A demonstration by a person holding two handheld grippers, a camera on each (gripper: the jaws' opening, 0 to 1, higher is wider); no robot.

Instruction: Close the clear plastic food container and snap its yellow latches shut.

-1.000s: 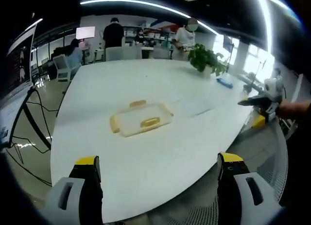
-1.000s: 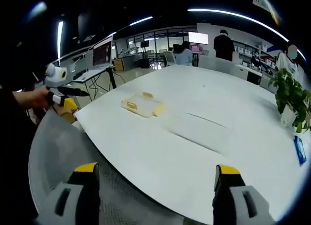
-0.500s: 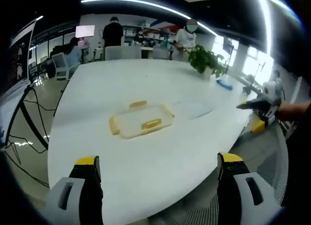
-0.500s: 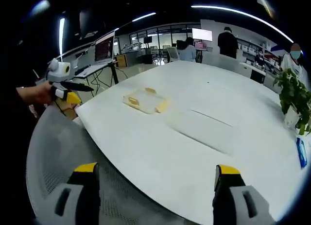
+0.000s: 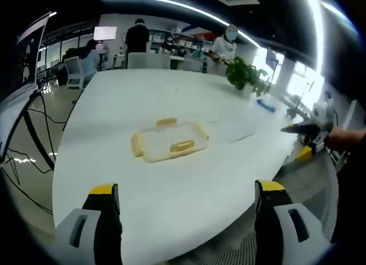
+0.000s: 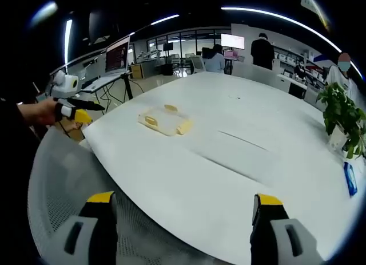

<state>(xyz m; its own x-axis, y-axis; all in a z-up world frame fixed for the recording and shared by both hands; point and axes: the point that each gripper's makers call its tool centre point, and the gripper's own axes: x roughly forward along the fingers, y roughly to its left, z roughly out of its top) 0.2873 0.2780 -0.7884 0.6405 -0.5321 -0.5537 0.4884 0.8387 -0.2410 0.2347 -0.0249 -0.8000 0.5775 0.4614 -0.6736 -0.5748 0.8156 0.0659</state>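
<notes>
Clear container [image 5: 170, 143] with yellow latches [image 5: 181, 145] sits on white table [image 5: 171, 190].

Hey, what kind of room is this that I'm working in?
Most likely an open-plan office or lab. A large white table holds the clear plastic food container and a potted plant; behind it stand desks with a lit monitor, and a laptop on a stand.

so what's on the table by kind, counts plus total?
clear plastic food container: 1
potted plant: 1
blue item near the far edge, too small to identify: 1
Total: 3
Yellow latches showing on the container: 3 in the left gripper view.
</notes>
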